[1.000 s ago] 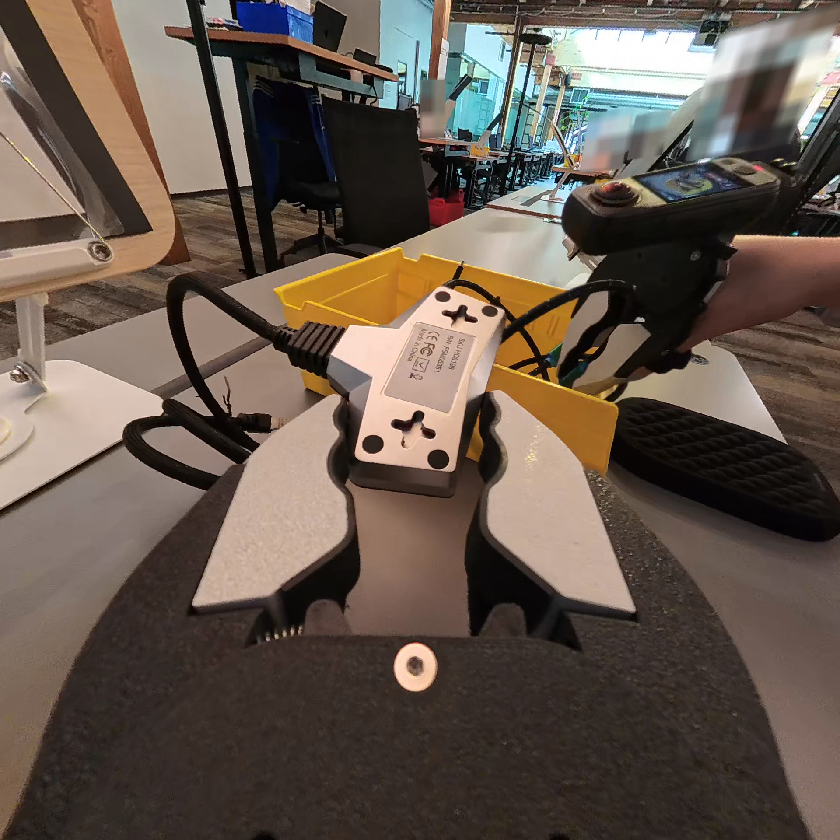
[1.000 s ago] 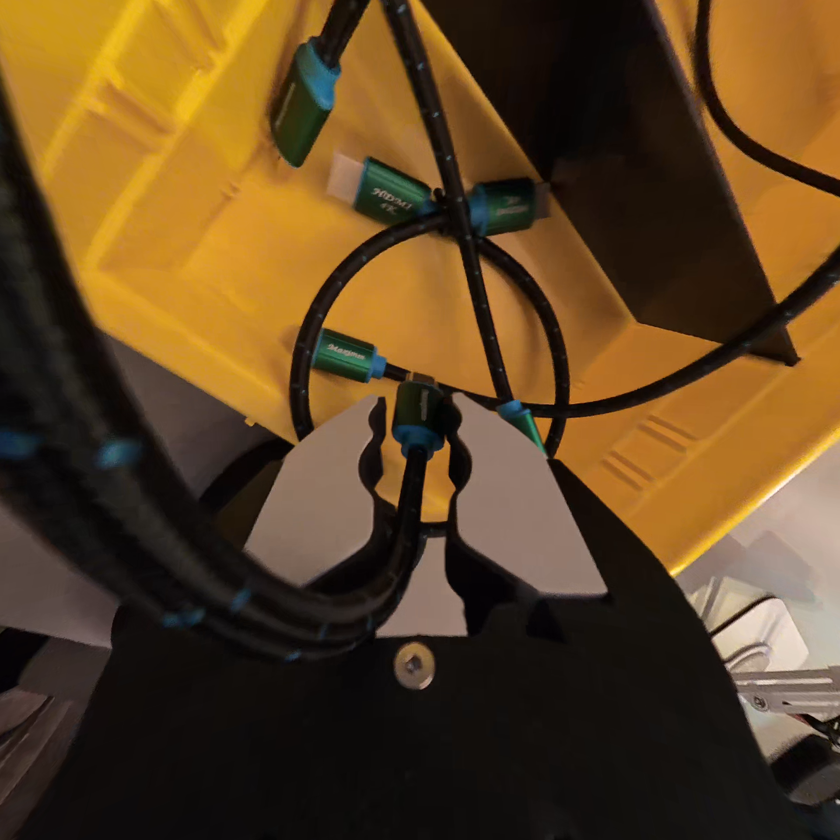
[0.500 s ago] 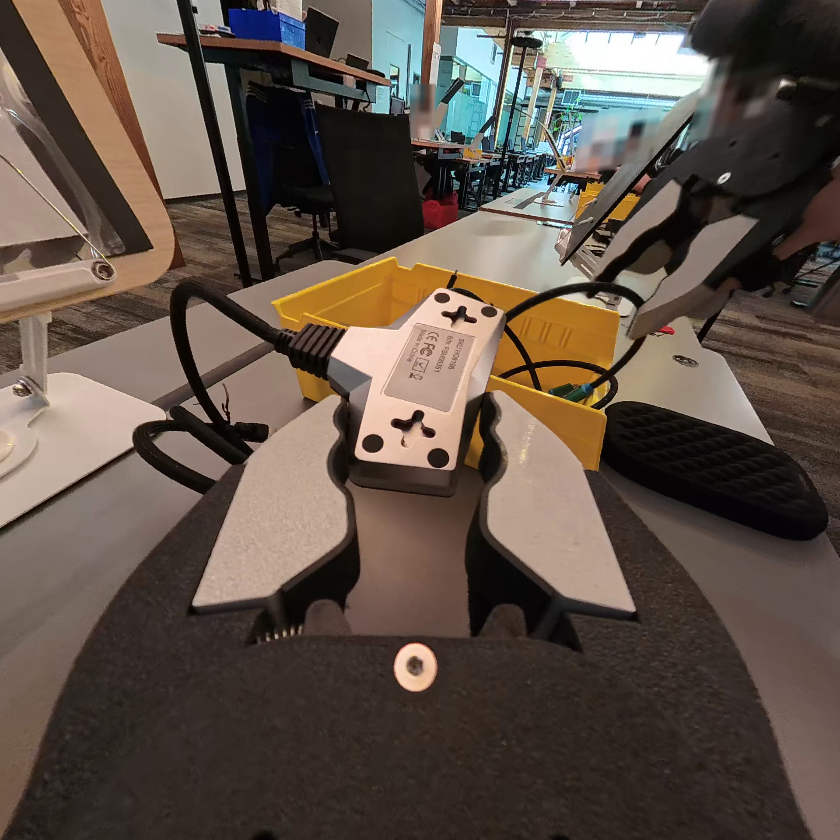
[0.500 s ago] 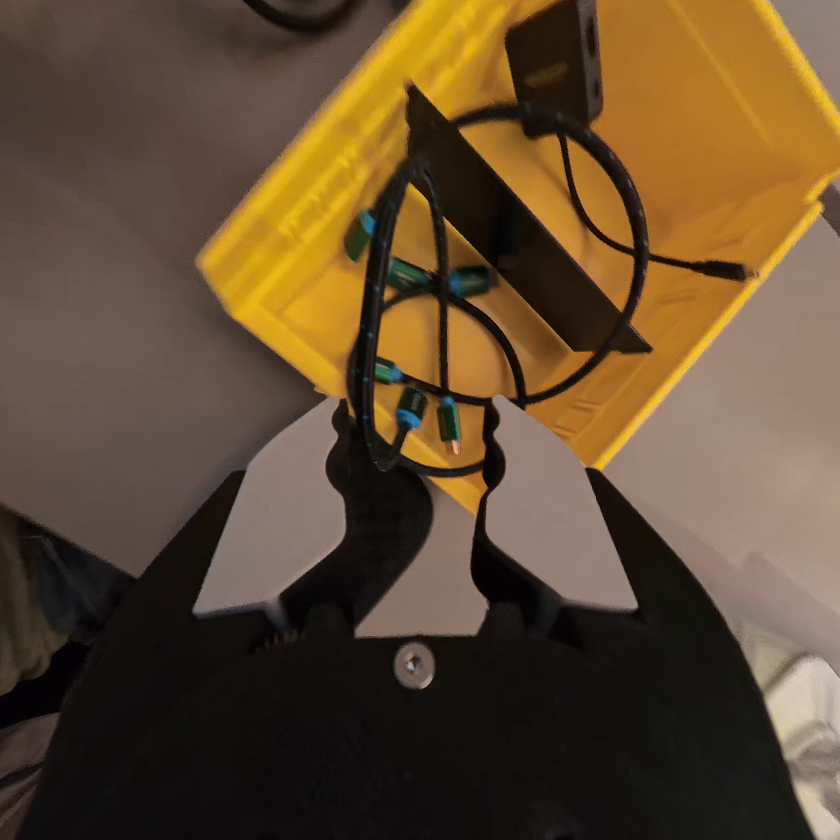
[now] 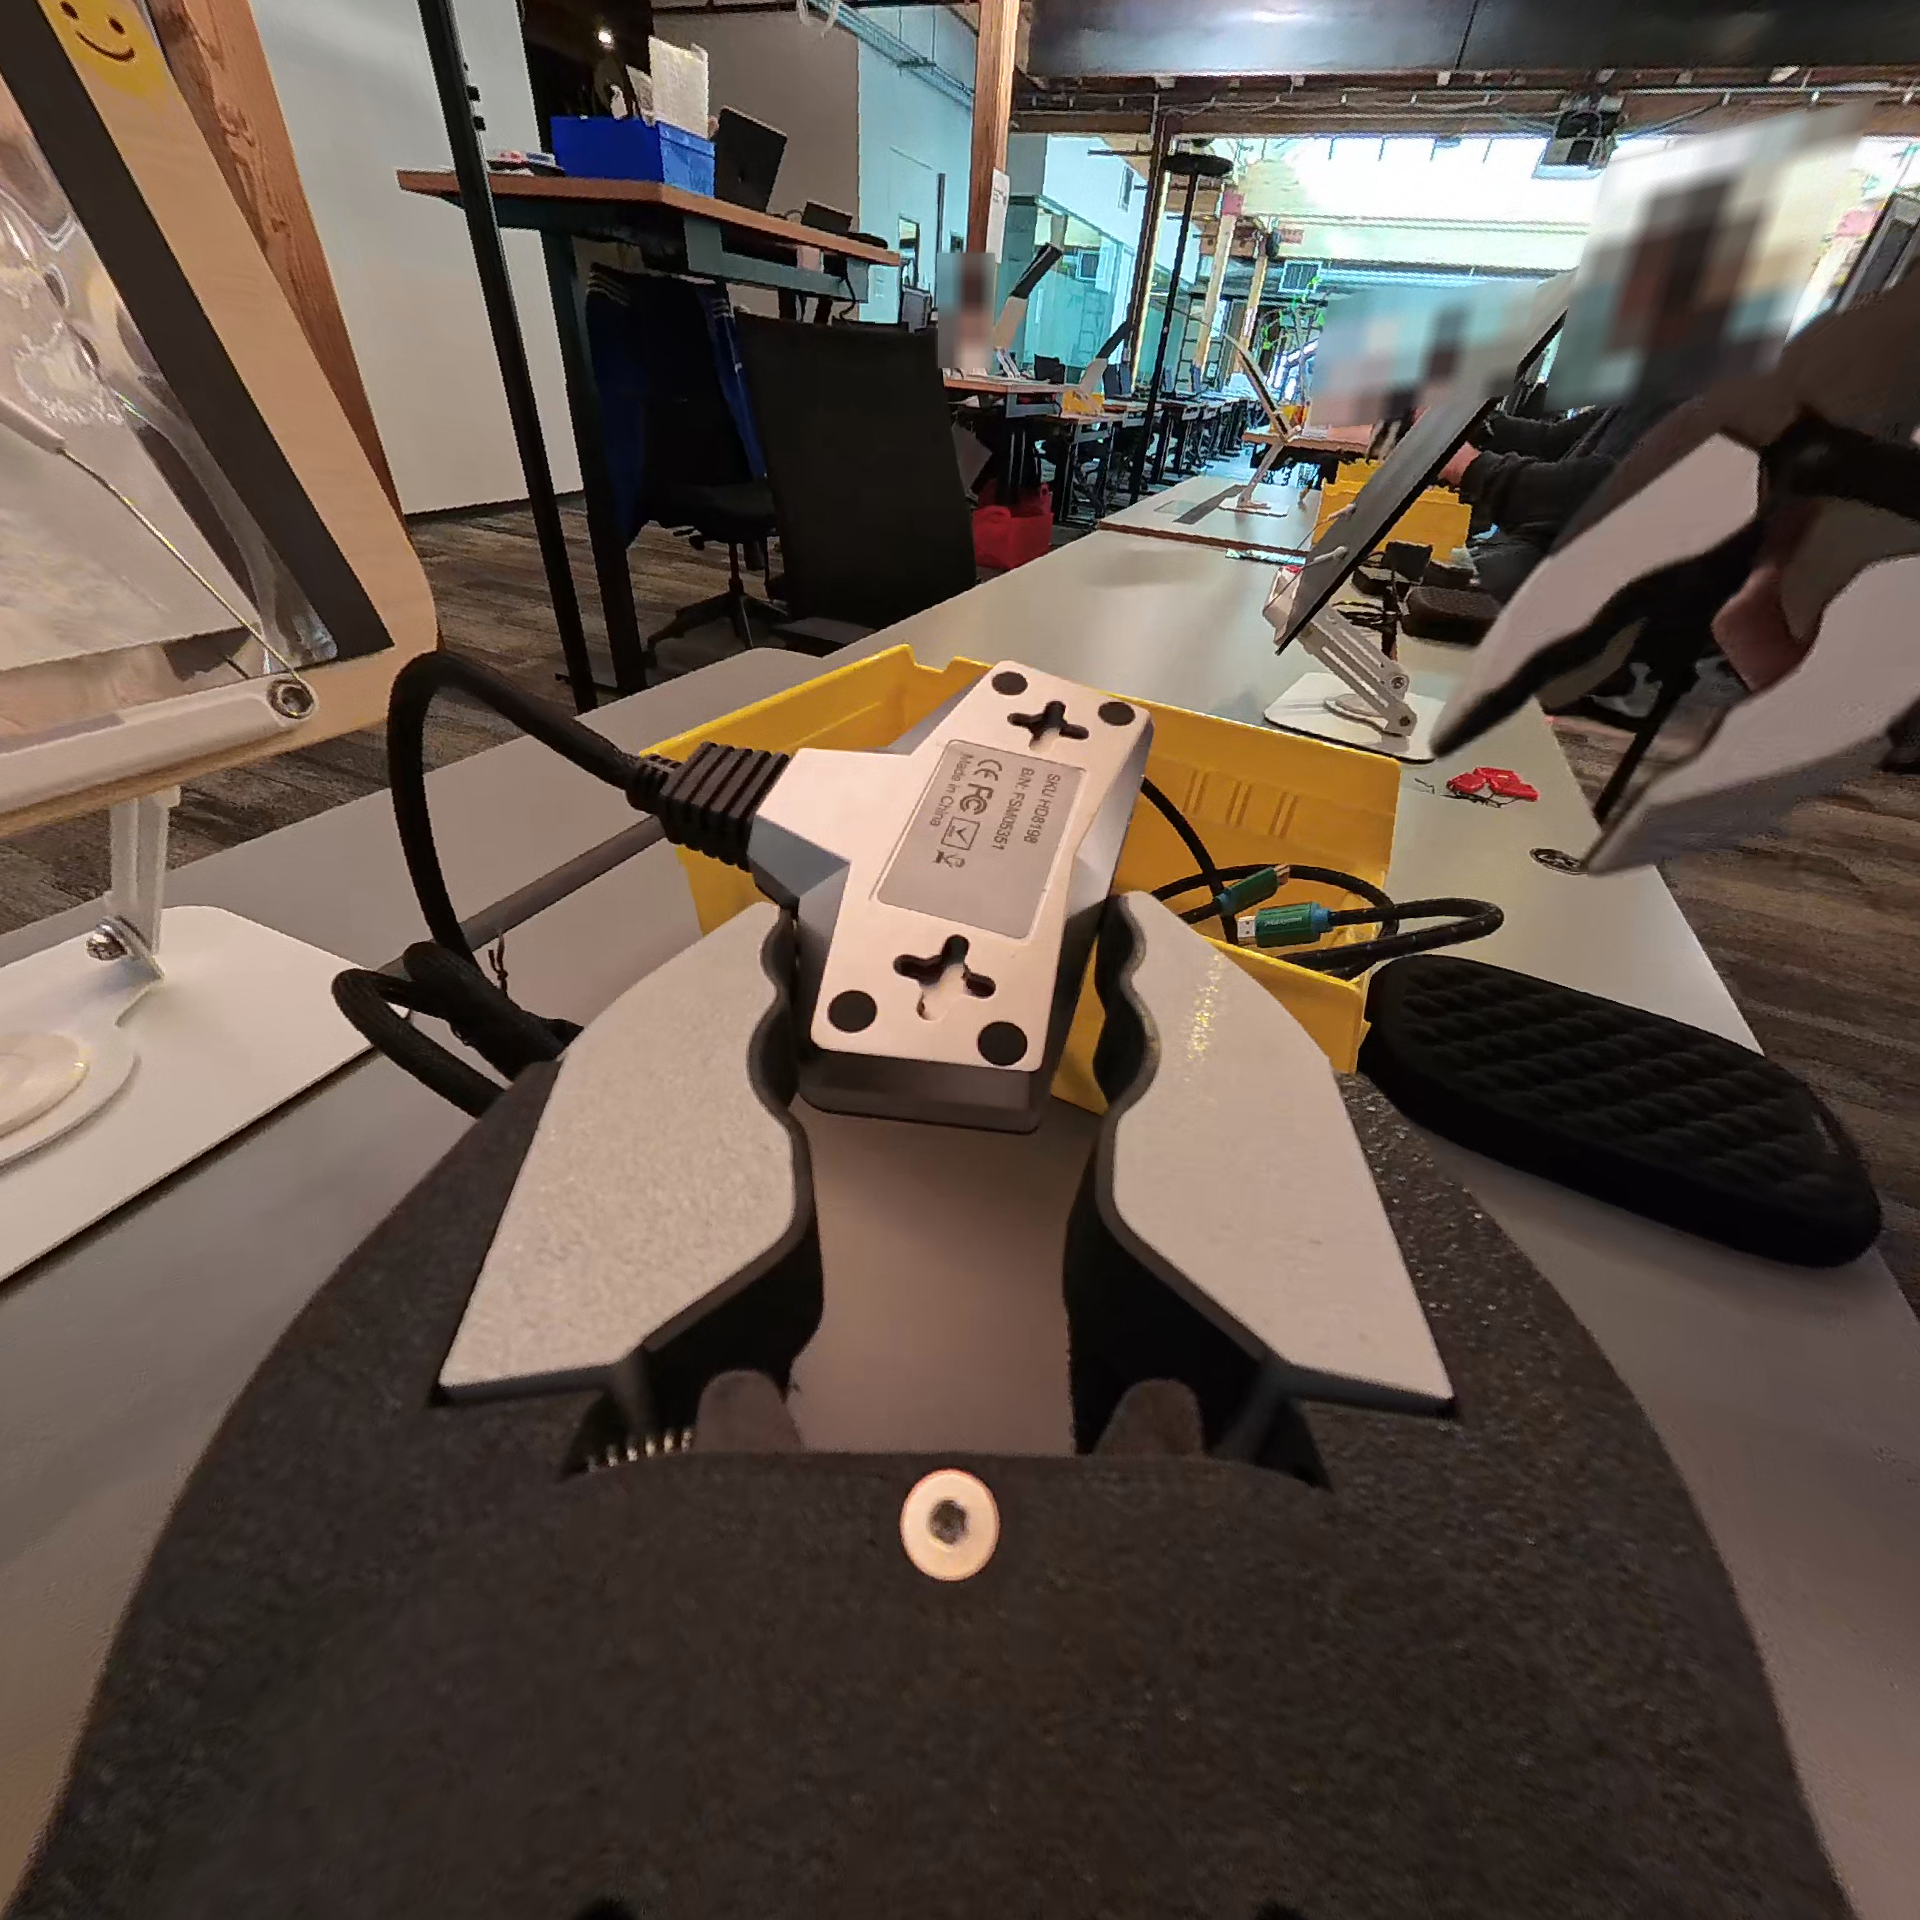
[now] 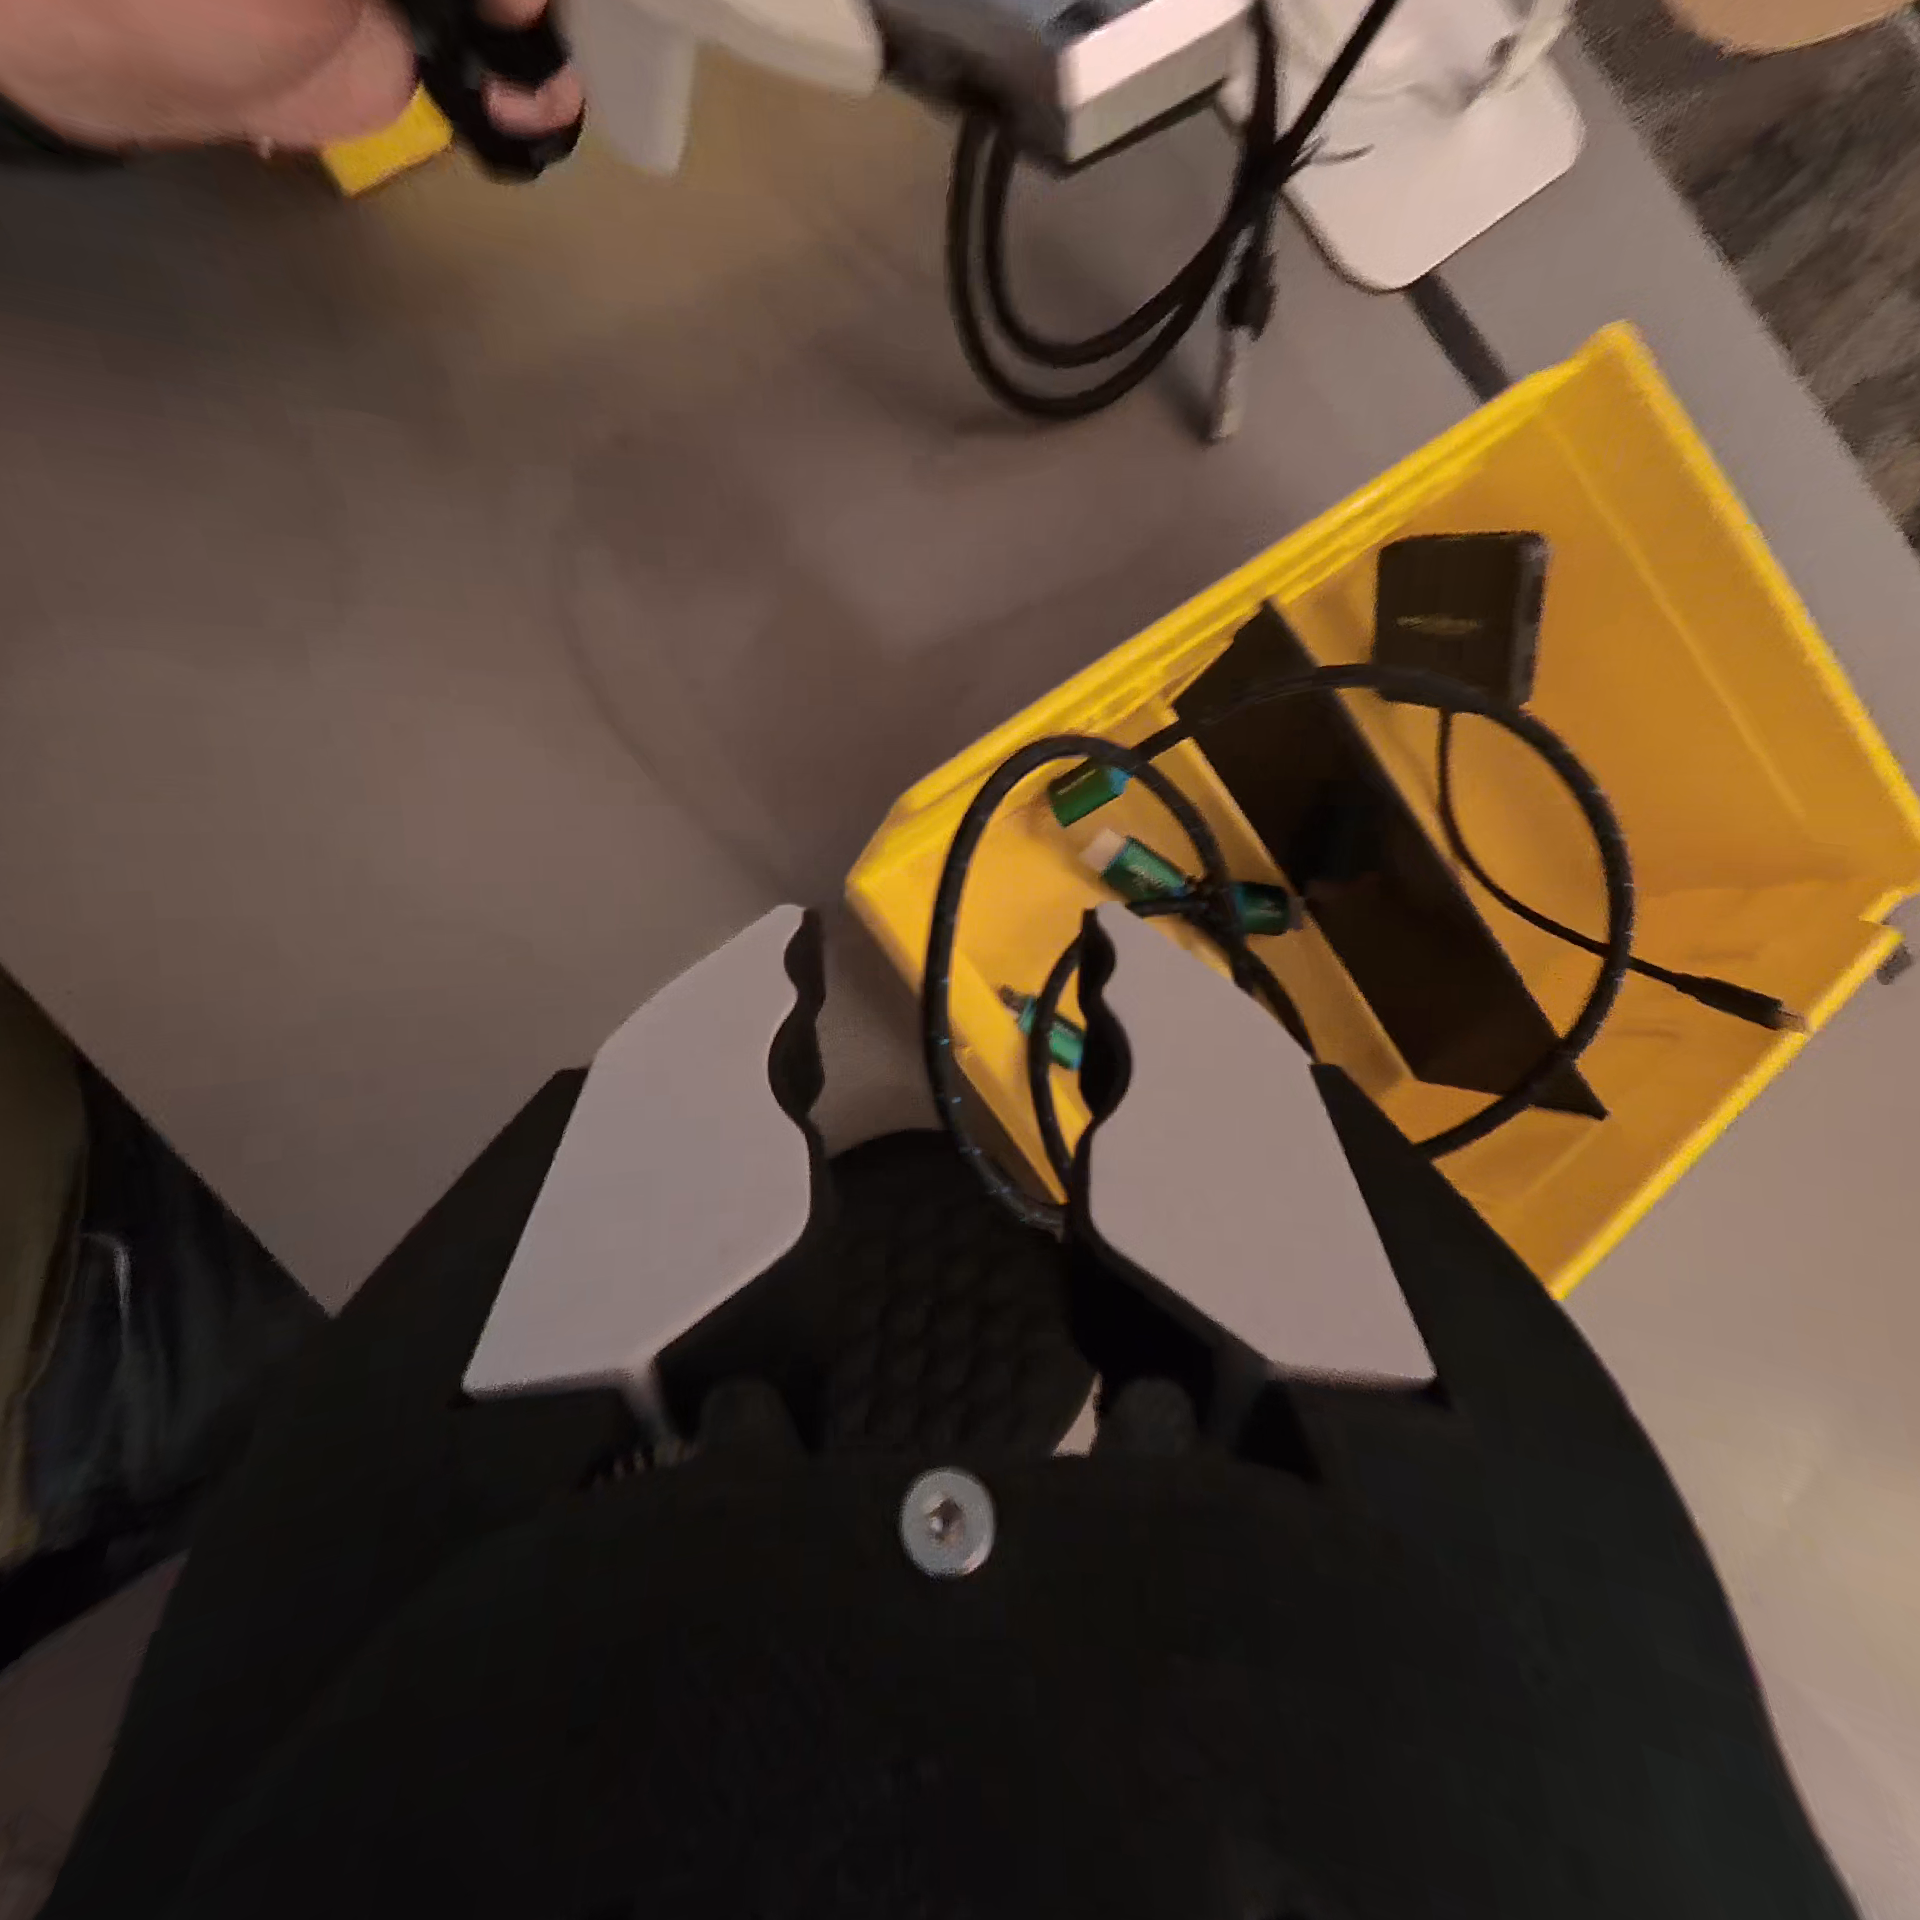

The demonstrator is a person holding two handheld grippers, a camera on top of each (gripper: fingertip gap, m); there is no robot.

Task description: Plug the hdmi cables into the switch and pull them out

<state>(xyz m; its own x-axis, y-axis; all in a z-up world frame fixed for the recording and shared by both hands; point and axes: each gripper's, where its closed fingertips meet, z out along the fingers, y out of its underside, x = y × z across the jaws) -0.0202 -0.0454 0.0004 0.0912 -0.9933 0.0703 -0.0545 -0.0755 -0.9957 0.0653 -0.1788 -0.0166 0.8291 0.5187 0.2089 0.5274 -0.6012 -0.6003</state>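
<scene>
Switch: the silver metal HDMI switch box (image 5: 966, 883), underside up, is clamped at its near end between the left gripper (image 5: 945, 997) fingers, above the grey bench (image 5: 1174, 613).
Right gripper (image 6: 945, 997): fingers spread, holding nothing, high over the bench.
Cables: black braided HDMI cables with green plugs (image 6: 1143, 873) lie in the yellow plastic bin (image 6: 1662, 582)'s near compartment, one loop draped over its edge.
Hidden: switch ports face away.
Right wrist view only: black divider, small black box (image 6: 1455, 613) in the far compartment; blurred.

The switch (image 5: 966, 852) bears a grey printed label (image 5: 982, 840) on its underside
</scene>
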